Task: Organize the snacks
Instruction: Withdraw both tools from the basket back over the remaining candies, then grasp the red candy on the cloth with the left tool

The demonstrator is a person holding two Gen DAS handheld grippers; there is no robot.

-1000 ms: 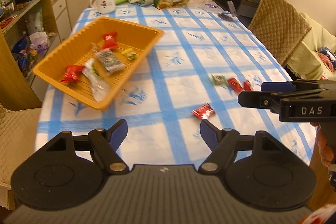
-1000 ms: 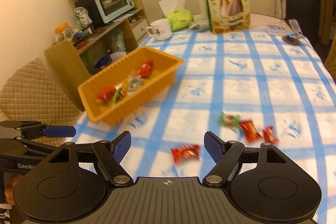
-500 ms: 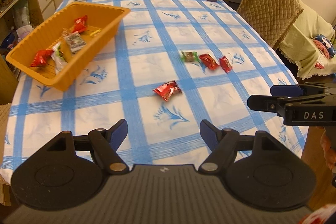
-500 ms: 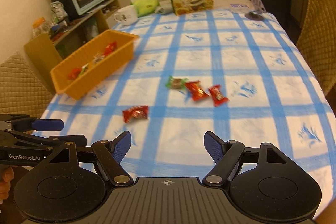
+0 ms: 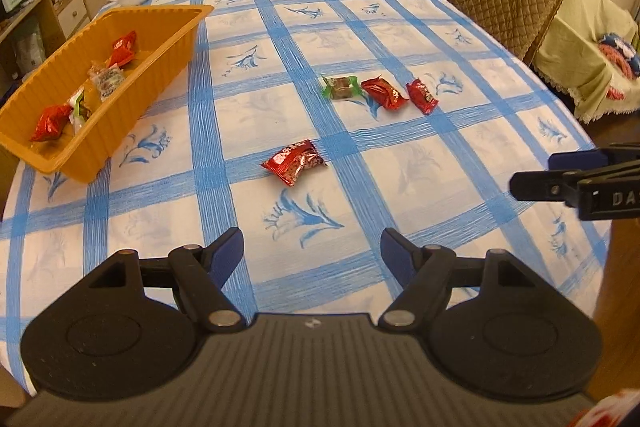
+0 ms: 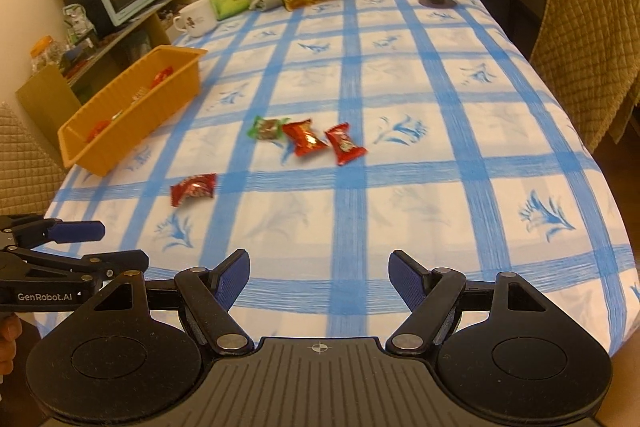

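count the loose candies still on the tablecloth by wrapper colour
red wrapper: 3 – lone one nearest the grippers, and two in the row
green wrapper: 1 – left end of that row
total: 4

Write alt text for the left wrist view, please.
The open left gripper hangs over a blue-checked tablecloth where four wrapped candies lie loose, the nearest a red candy. An orange tray holding more snacks sits at left; the right gripper pokes in from the right.

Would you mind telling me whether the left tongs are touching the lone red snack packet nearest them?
Apart. The left wrist view shows the left tongs open, with bare tablecloth between their tips and the red snack packet.
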